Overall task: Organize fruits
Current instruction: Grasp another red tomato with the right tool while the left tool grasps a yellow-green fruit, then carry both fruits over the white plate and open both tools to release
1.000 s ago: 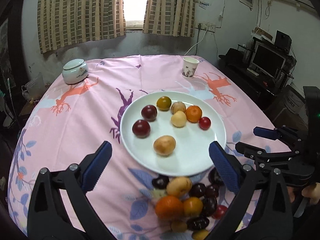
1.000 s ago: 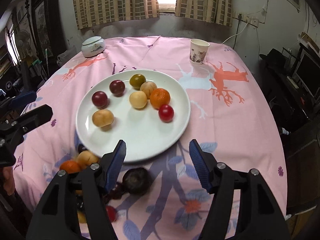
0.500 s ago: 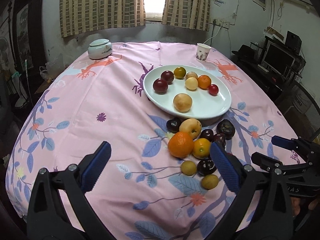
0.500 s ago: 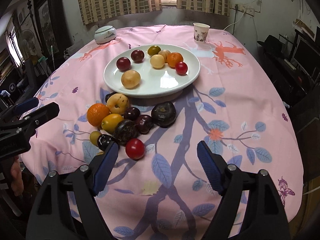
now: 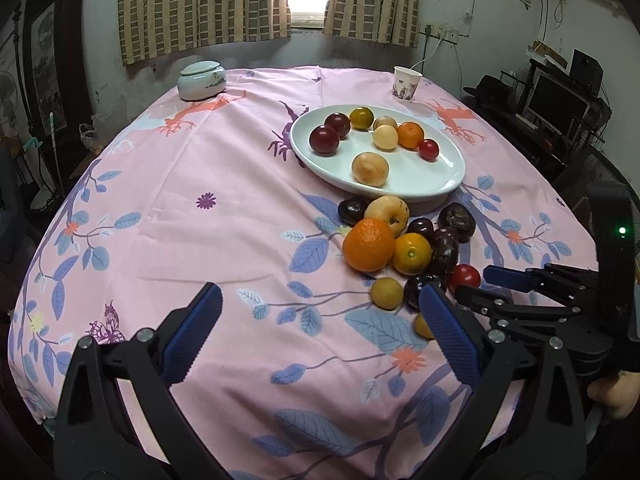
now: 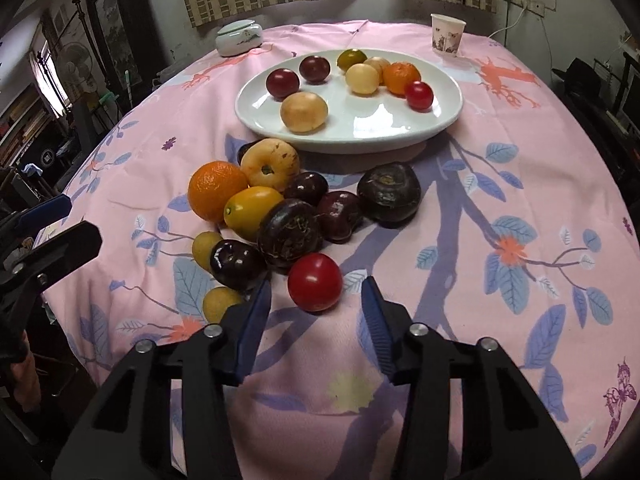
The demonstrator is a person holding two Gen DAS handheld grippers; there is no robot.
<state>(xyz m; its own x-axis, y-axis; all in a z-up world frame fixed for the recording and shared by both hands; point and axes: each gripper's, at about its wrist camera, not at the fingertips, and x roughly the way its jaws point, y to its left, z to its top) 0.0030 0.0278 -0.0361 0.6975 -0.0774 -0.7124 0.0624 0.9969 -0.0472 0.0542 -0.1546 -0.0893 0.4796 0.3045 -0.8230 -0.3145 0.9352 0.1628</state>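
Jaws of the right gripper (image 6: pixel 316 312), just narrowed yet apart, flank a small red round fruit (image 6: pixel 315 287) untouched; eight fruits fill the white oval plate (image 6: pixel 400 128), a dozen remain on the counter.

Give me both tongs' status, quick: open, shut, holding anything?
Left tongs: open wide, empty, over bare cloth.
Right tongs: open, have just been closing, the red tomato just ahead, not gripped.
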